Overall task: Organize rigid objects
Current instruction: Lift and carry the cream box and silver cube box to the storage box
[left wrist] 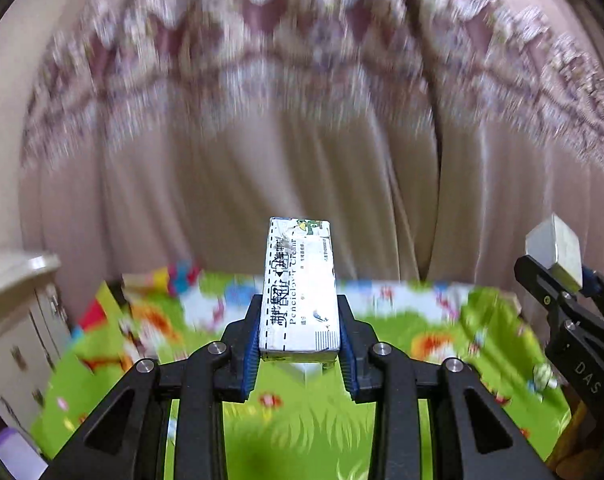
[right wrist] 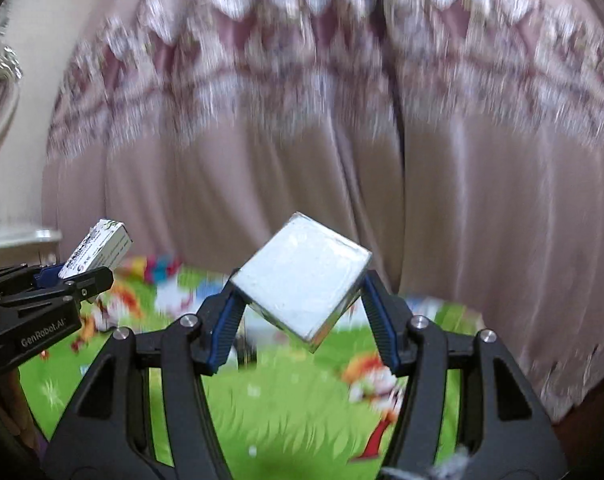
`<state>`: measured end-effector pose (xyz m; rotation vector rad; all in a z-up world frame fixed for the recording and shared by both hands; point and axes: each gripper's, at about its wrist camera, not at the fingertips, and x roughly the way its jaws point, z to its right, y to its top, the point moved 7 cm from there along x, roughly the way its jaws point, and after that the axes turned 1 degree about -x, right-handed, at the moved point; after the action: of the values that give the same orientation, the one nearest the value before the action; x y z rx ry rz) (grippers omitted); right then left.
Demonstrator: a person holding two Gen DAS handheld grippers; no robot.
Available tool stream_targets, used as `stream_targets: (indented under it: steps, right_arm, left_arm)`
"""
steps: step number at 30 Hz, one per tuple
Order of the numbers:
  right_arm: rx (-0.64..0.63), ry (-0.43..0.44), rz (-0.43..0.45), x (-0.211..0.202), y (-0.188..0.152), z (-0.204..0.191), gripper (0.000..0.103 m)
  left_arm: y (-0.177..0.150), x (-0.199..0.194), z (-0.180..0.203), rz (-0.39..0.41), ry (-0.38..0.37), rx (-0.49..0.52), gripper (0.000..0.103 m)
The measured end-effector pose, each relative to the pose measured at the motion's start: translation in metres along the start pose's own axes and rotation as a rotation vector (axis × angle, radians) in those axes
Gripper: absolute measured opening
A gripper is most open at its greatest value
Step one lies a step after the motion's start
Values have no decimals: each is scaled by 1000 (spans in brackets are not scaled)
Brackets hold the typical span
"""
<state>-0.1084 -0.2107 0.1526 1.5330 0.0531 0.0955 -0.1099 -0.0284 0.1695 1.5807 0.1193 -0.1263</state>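
Observation:
My left gripper is shut on a long white cream carton with black print, held upright above the mat. The same carton and left gripper show at the left of the right wrist view. My right gripper is shut on a silvery square box, gripped corner to corner and tilted like a diamond. That box and the right gripper show at the right edge of the left wrist view.
A bright green cartoon play mat covers the surface below both grippers. Pink patterned curtains hang behind. A white cabinet stands at the left. The background is blurred by motion.

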Motion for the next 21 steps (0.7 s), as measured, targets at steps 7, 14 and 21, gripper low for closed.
stream_targets:
  steps: [7,14,21]
  right_arm:
    - [-66,29,143,-40,40,-29,62]
    - [-70,73,146,-49,49,-49,62]
    - [-87,198,105,-54,47,-83,62]
  left_arm:
    - [27,-34,-7,67,-14,2,34]
    - [27,-55,-24,77,12,-5,34]
    - [9,-66,-58,13,65,-33,34]
